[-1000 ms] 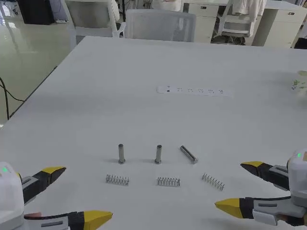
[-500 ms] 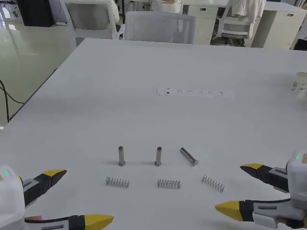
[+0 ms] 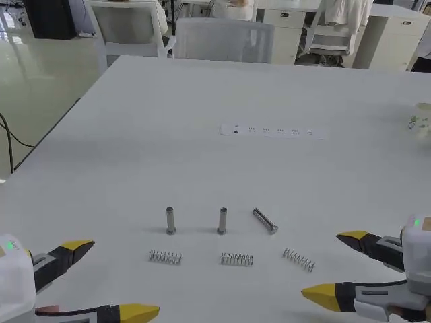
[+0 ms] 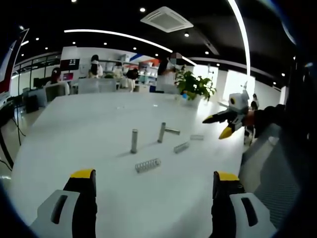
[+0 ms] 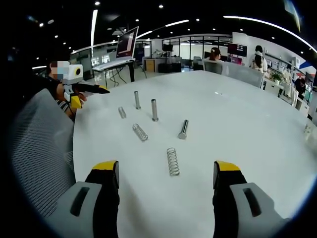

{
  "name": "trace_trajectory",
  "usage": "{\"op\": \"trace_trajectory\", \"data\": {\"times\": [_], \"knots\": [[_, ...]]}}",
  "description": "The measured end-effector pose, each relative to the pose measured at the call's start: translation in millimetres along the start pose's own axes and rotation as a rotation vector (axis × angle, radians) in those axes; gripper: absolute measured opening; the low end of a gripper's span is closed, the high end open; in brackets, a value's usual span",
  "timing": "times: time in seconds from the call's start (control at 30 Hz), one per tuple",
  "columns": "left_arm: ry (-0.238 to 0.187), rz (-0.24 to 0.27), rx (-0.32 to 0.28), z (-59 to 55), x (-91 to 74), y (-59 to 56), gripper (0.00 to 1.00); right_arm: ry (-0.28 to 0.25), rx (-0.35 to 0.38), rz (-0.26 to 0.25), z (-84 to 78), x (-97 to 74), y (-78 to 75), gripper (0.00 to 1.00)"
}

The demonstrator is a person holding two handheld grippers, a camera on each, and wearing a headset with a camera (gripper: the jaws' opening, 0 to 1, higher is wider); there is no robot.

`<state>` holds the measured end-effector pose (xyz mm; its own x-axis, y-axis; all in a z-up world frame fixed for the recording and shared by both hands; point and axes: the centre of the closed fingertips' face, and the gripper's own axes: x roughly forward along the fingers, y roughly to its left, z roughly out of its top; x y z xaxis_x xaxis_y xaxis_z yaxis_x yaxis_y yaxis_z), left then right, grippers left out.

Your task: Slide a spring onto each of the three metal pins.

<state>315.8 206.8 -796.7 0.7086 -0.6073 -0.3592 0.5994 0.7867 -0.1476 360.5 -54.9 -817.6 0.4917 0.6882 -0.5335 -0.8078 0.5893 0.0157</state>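
**Three pins, three springs, none joined yet**

Left pin [image 3: 170,220] and middle pin [image 3: 222,220] stand upright on the white table [image 3: 202,101]. Long axes are vertical, wider ends down. They sit side by side in a row parallel to the near edge, about midway between the left and right edges.

The third pin [image 3: 264,219] lies flat just right of the middle pin. Its long axis is diagonal: wider head toward the near-right corner, plain end toward the far-left corner.

Springs lie flat in a second row, closer to the near edge, one in front of each pin and apart from it.
- Left spring [image 3: 165,256]: axis parallel to the near edge.
- Middle spring [image 3: 236,259]: same.
- Right spring [image 3: 298,259]: slanted, right end nearer the near edge (roughly the same slant as the lying pin).

Left gripper [image 3: 114,278] hovers over the near-left part of the table, yellow-tipped jaws spread wide, nothing between them. Its own view looks across the left spring to the left pin.

Right gripper [image 3: 326,263] hovers over the near-right part, jaws likewise spread and empty, tips pointing left toward the right spring. Its own view has that spring ahead between the jaws.

Further out: a white power strip [image 3: 273,130] lies mid-table, parallel to the far edge. A grey mesh chair [image 3: 225,37] stands at the far edge.
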Motion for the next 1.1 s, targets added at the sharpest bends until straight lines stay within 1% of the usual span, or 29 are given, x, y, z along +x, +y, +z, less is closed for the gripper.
{"op": "trace_trajectory", "data": {"times": [0.83,1.1], "knots": [[0.002,-0.013,-0.007,-4.2,5.0,-2.1,0.94,0.007,0.01,-0.008,-1.8,-1.5,-2.1,0.77],[-0.001,-0.014,-0.006,-3.3,5.8,-2.2,0.94,0.008,0.013,-0.009,-2.0,-1.4,-3.0,0.77]]}}
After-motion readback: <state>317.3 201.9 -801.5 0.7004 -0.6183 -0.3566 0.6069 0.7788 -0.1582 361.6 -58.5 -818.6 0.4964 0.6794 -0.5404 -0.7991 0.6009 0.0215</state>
